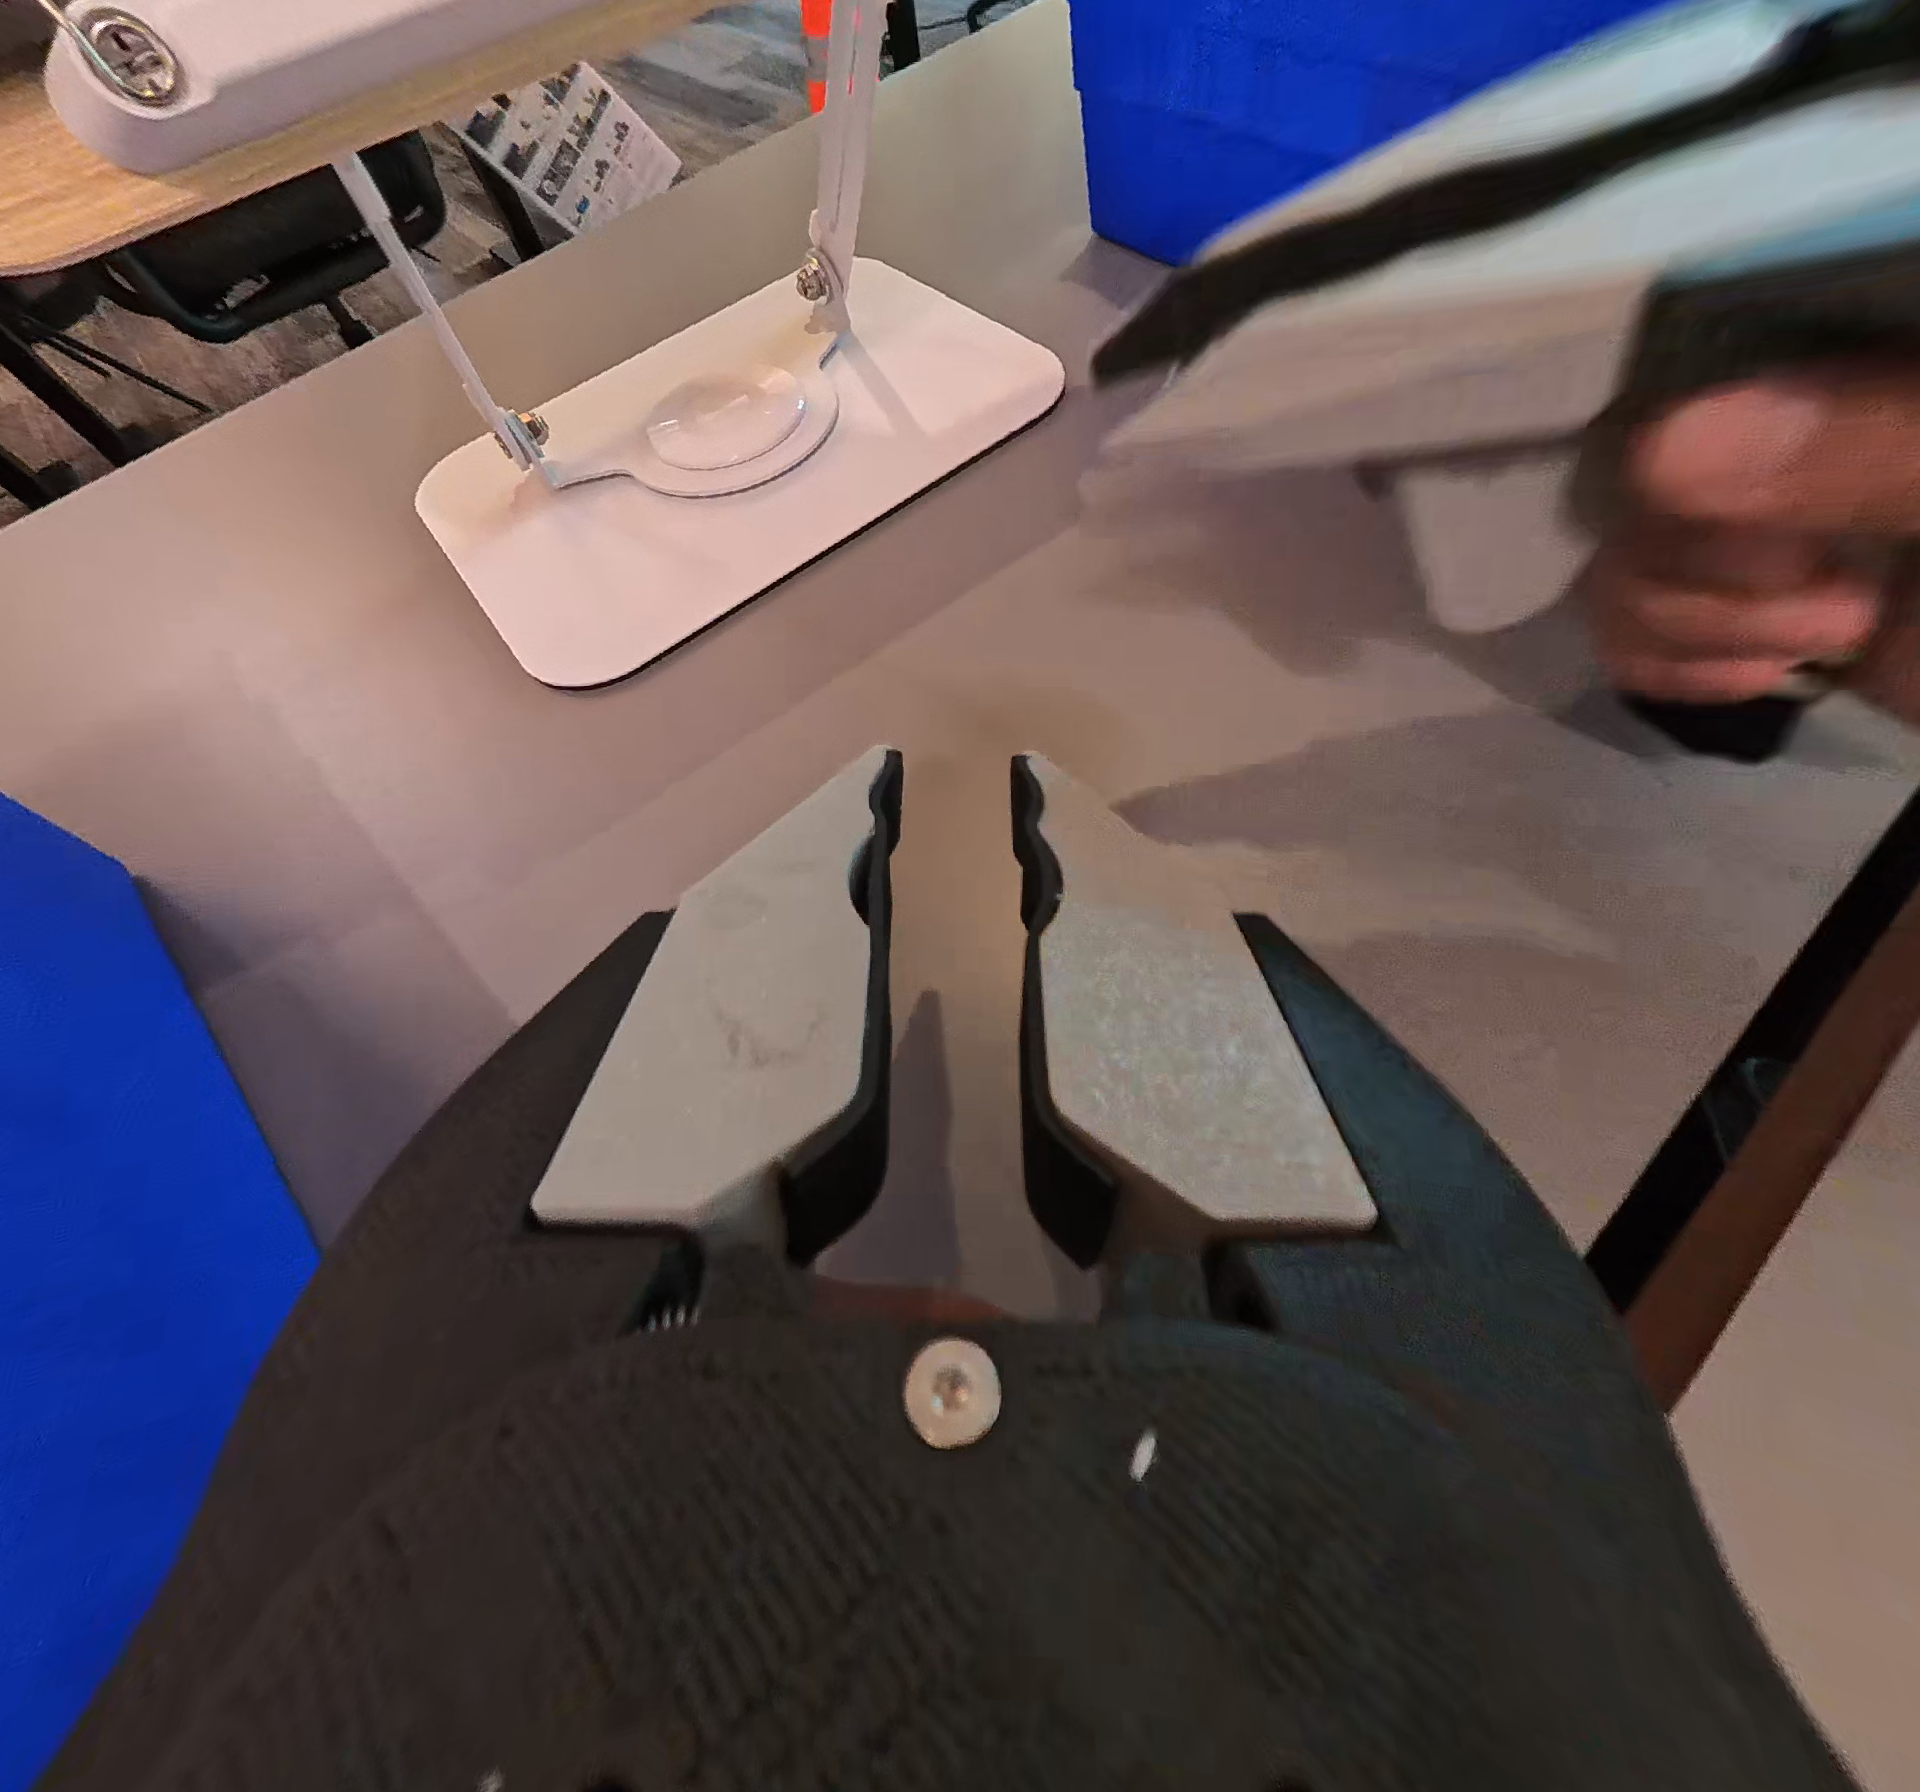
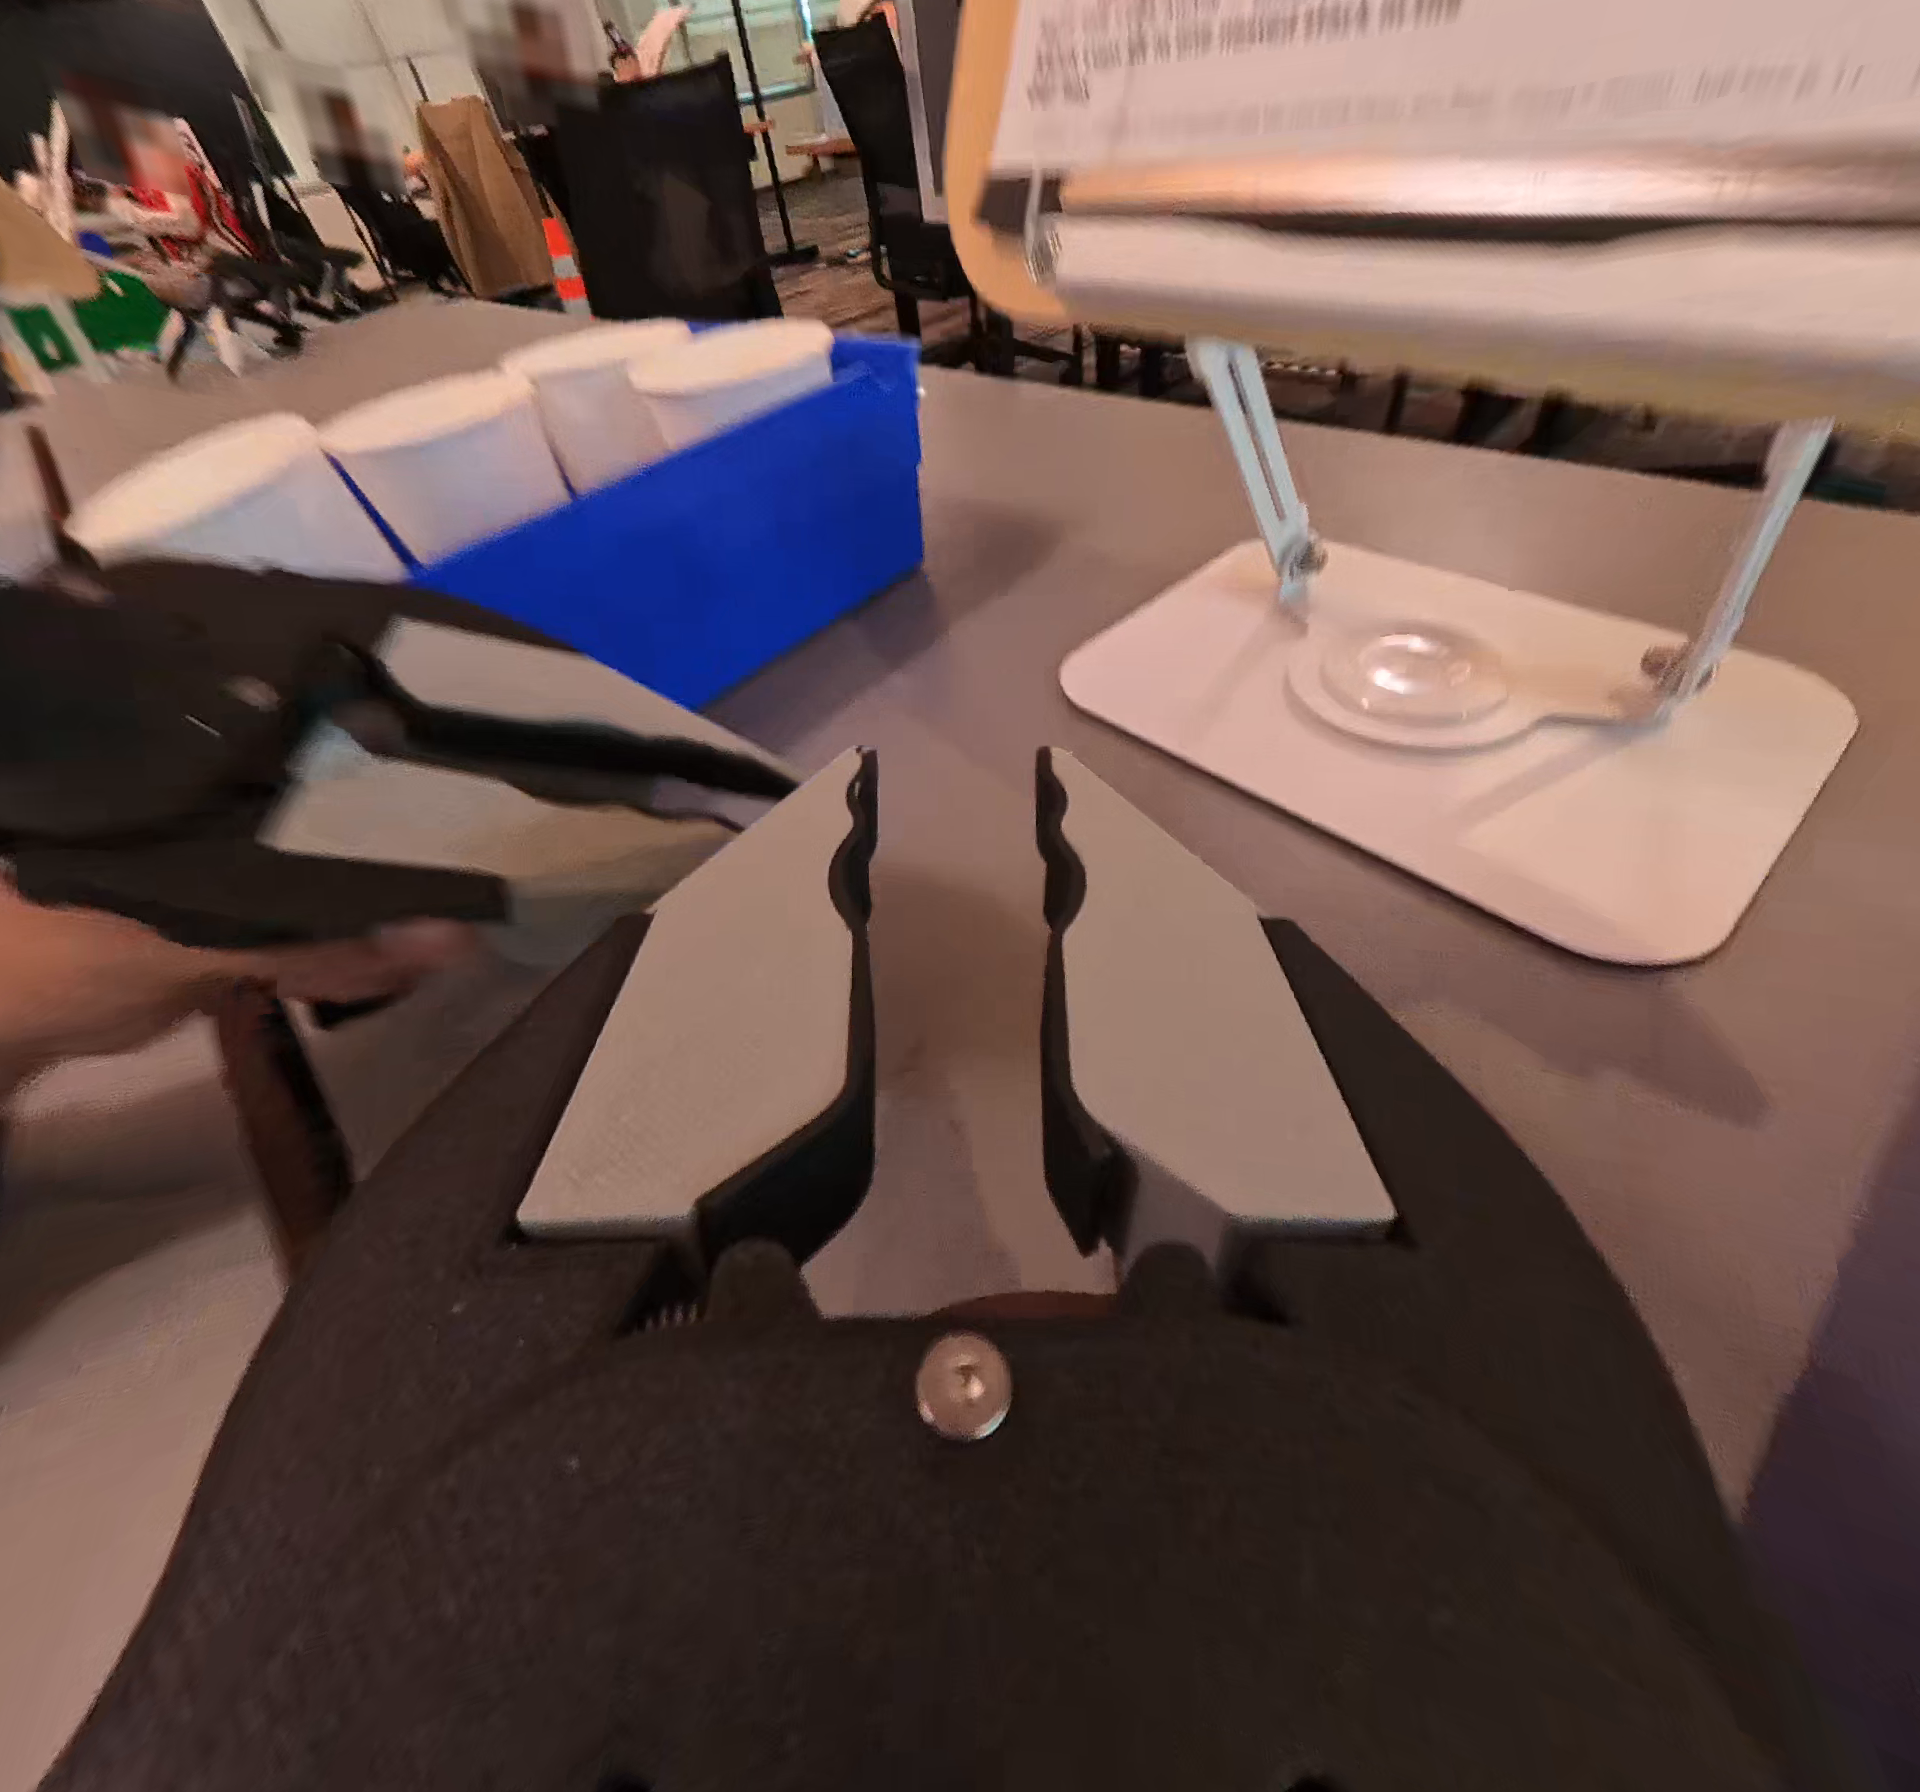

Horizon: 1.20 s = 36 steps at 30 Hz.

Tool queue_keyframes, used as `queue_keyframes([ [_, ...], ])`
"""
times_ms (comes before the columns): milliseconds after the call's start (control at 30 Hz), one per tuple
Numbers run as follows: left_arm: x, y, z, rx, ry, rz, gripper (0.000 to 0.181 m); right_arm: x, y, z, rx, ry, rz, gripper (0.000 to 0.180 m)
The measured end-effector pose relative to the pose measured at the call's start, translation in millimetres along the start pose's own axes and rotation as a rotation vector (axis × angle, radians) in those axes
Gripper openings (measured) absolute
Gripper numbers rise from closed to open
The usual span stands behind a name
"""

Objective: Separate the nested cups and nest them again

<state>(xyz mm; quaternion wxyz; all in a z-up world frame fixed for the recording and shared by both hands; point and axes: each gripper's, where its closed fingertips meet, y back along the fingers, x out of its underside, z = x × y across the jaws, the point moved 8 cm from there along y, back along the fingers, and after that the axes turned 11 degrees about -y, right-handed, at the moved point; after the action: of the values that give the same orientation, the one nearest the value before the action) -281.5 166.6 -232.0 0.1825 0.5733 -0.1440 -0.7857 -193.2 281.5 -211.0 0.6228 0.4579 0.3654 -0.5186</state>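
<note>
Both hand-held grippers, left and right, hover slightly parted over the grey surface, gripping nothing. White cups stand in a row inside the blue bin beyond; a white stand sits nearby.

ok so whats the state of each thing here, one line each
left gripper: open, empty
right gripper: open, empty
white cups: upside down in the blue bin, untouched
white stand: upright on the table, holding a tilted board
</note>
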Motion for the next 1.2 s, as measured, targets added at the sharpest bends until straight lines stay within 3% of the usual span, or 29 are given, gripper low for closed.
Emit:
queue_keyframes([
  [33,0.3,-0.7,-0.9,0.0,-0.008,0.003,0.018,8.2,-4.2,-8.9,0.039,0.002,0.006,0.021],
  [67,0.5,-1.5,-2.4,0.006,-0.016,0.013,0.019,7.1,-5.5,-12.9,0.049,-0.004,0.017,0.027],
  [200,1.0,-4.1,-8.5,0.018,-0.046,0.037,0.019,-2.0,7.1,-17.3,0.041,-0.036,-0.073,0.023],
  [400,-2.9,5.2,-14.3,0.019,-0.057,0.029,0.024,6.5,4.3,-25.2,0.07,-0.001,-0.006,0.026],
  [567,-14.5,56.3,9.3,-0.062,-0.029,-0.064,0.025,5.8,4.8,-25.3,0.055,-0.021,-0.01,0.027],
  [733,-47.3,112.8,82.2,-0.177,-0.015,-0.077,0.023,3.3,4.6,-19.2,0.008,-0.067,-0.027,0.027],
  [900,-41.0,89.3,170.9,-0.269,-0.006,0.206,0.027,6.5,0.0,-12.8,-0.007,-0.049,-0.002,0.027],
  [1100,-4.5,32.3,198.2,-0.227,-0.08,0.526,0.033,3.8,2.4,-13.6,-0.007,-0.06,-0.015,0.027],
  [1133,0.8,26.4,201.4,-0.247,-0.117,0.579,0.03,3.1,2.9,-14.0,-0.011,-0.07,-0.02,0.027],
  [1200,11.2,16.2,204.5,-0.26,-0.184,0.673,0.008,2.6,3.5,-15.0,-0.016,-0.086,-0.027,0.026],
])
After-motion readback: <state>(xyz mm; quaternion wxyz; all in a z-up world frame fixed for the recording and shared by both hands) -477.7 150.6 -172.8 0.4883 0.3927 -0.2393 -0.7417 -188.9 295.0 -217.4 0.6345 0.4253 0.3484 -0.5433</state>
